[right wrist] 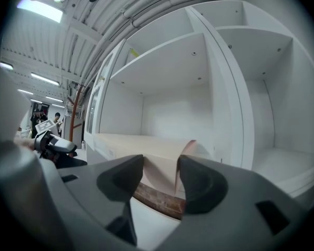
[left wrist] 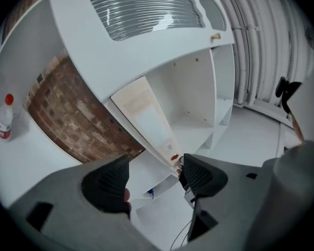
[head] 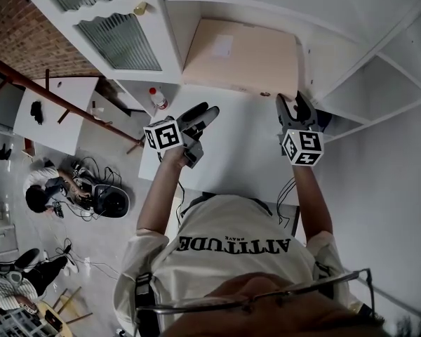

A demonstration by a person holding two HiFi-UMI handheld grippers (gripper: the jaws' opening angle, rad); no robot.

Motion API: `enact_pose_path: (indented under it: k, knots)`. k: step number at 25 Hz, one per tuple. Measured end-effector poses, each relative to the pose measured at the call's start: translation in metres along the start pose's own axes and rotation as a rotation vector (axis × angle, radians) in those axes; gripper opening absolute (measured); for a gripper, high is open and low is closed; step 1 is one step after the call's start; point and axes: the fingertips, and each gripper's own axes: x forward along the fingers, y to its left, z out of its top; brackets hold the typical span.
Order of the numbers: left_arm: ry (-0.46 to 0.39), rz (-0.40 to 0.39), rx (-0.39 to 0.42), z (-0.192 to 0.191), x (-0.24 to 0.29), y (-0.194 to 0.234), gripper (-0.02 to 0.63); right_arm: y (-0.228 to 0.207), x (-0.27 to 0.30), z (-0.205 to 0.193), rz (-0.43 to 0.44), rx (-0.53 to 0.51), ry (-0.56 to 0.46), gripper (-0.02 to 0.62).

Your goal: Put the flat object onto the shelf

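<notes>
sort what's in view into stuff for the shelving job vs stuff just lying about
Job:
- flat beige object, lying in the white shelf unit
- right claw, open, the object's raised corner between its jaws
- left claw, open and empty

Lying about:
- red-capped bottle
- cables and gear on the floor
</notes>
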Motion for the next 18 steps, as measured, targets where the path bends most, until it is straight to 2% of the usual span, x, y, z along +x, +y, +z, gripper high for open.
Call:
enact_pose_path:
  k: [2,6,9,18]
  knots:
    - [0.025,0.024,0.052,-0.002,-0.007,0.006,0.333,-0.001,0.004,0.000,-0.007,0.006,0.000,0.219]
    - [0.048,0.041,0.050,-0.013,-0.020,0.017,0.333,-0.003,0.010,-0.001,-0.018,0.013,0.002,0.218]
    - [0.060,0.074,0.091,-0.015,-0.028,0.024,0.322,-0.004,0.015,-0.001,-0.024,0.014,0.009,0.218]
    - [0.042,0.062,0.128,-0.011,-0.034,0.013,0.273,-0.011,0.015,0.001,-0.012,0.022,0.037,0.218]
